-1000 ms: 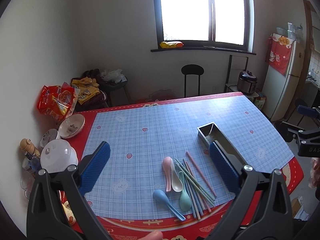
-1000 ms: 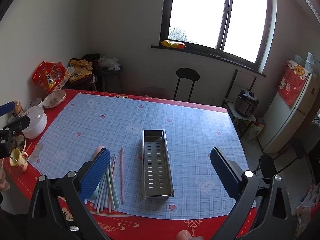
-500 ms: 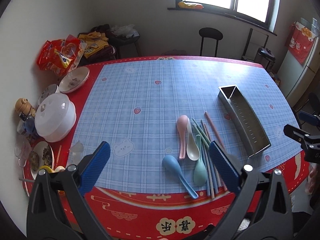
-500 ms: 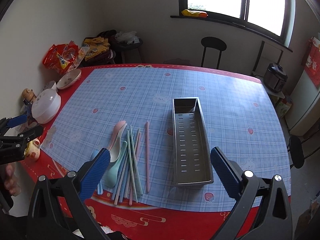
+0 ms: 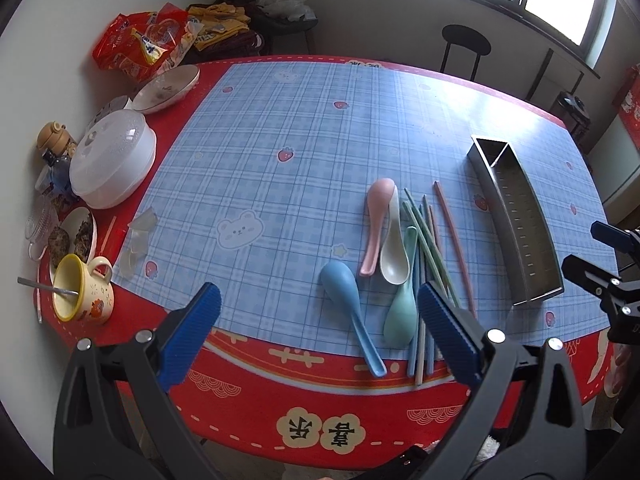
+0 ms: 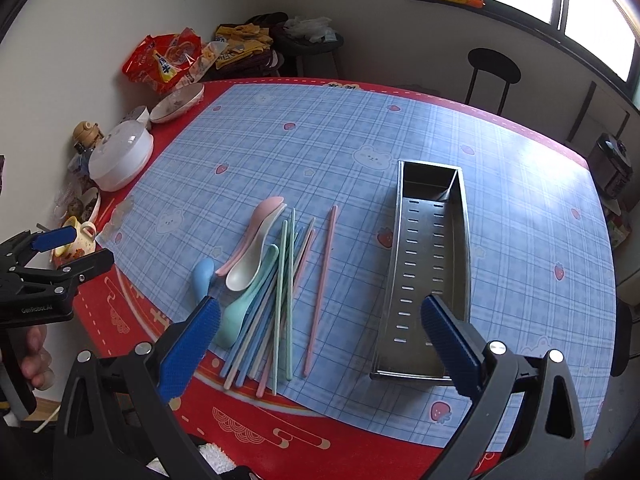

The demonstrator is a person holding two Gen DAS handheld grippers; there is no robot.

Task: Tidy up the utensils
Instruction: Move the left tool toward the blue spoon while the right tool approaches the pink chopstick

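Pastel utensils lie on a blue plaid mat: a pink spoon (image 5: 376, 220), a white spoon (image 5: 394, 252), a green spoon (image 5: 402, 308), a blue spoon (image 5: 348, 304) and several chopsticks (image 5: 430, 248). A perforated metal tray (image 5: 516, 224) sits to their right, empty. My left gripper (image 5: 320, 332) hangs open above the table's near edge, just before the blue spoon. My right gripper (image 6: 320, 340) is open too, above the chopsticks (image 6: 280, 292) and the near end of the metal tray (image 6: 428, 272). Nothing is between either pair of fingers.
Along the table's left edge stand a yellow cup (image 5: 82, 292) with a metal spoon in it, a white lidded dish (image 5: 114, 158), bowls (image 5: 166, 84) and a red snack bag (image 5: 142, 46). A black chair (image 5: 466, 46) stands beyond the far edge.
Both grippers have tilted down and come closer to the table; the window has slid out of view and the utensils now fill the middle. Both stay open.
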